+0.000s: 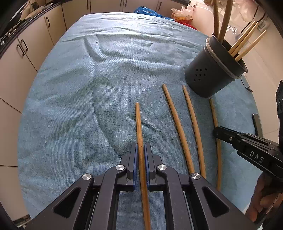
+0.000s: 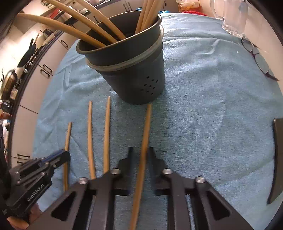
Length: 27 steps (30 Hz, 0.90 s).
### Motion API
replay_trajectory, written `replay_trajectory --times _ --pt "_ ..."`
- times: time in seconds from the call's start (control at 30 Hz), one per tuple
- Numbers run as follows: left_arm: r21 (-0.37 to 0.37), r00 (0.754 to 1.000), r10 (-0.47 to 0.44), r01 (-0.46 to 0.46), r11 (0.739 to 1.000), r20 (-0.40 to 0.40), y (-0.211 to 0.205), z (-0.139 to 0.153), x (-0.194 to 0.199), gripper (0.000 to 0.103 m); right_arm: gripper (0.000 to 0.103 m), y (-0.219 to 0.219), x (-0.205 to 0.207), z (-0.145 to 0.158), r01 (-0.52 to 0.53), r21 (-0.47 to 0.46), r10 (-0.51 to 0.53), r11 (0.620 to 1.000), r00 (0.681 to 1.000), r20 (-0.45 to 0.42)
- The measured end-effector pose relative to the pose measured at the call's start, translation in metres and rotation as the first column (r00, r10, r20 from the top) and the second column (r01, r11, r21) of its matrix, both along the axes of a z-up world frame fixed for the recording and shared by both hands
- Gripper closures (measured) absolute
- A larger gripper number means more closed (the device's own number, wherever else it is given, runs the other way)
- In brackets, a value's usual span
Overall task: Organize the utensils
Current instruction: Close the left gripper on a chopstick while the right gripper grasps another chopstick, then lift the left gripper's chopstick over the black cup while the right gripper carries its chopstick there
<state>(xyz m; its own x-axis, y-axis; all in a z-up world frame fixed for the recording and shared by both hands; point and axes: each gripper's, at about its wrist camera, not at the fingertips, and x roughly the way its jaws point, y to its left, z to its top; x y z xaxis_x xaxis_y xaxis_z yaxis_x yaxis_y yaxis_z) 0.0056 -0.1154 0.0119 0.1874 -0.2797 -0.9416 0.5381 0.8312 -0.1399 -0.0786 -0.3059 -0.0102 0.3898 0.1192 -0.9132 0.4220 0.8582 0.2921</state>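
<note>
Bamboo chopstick (image 1: 140, 141) runs lengthwise between the left gripper (image 1: 141, 150) pads, blue-lined fingers (image 1: 135, 159) closed against its sides, its tip pointing to 12 o'clock over the blue towel (image 1: 70, 106). Right gripper (image 2: 140, 155) likewise straddles another chopstick (image 2: 145, 134); its black fingers (image 2: 130, 157) sit tight on either side, though the shaft blurs there and full contact cannot be told. Between the two grippers, two loose chopsticks (image 2: 90, 138) lie on the towel, roughly parallel, tips toward 12 o'clock. Farther out, at 12 o'clock in the right view and 2 o'clock in the left, stands the dark utensil holder (image 2: 134, 70), tilted in the fisheye, with vent holes low on its wall and several chopsticks (image 2: 146, 16) and longer curved sticks (image 2: 70, 26) leaning out of it. The right-held chopstick's tip ends just short of the holder's base. Eyeglasses (image 2: 258, 58) lie at 2 o'clock by the towel edge.
</note>
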Motion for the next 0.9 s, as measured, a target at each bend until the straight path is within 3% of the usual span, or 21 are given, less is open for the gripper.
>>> replay_trajectory --times 0.13,0.37,0.7,0.9 --pt "-0.017 1.000 -0.002 0.002 1.000 -0.001 0.001 0.002 -0.004 0.097 0.095 -0.006 -0.012 0.002 0.009 0.025 -0.009 1.000 1.000 0.015" --pt "-0.111 0.998 0.018 -0.012 0.994 0.054 0.011 0.037 -0.015 0.097 0.095 -0.020 -0.050 0.037 0.054 0.032 -0.058 0.998 0.987 0.153" --pt "-0.203 0.983 0.035 0.002 0.979 0.178 0.018 0.098 -0.034 0.097 0.095 -0.021 -0.098 0.100 0.083 -0.038 -0.065 0.996 0.934 0.351" --pt "-0.229 0.980 0.037 0.009 0.973 0.196 0.020 0.116 -0.046 0.097 0.095 -0.012 -0.105 0.118 0.088 -0.062 -0.056 0.994 0.914 0.402"
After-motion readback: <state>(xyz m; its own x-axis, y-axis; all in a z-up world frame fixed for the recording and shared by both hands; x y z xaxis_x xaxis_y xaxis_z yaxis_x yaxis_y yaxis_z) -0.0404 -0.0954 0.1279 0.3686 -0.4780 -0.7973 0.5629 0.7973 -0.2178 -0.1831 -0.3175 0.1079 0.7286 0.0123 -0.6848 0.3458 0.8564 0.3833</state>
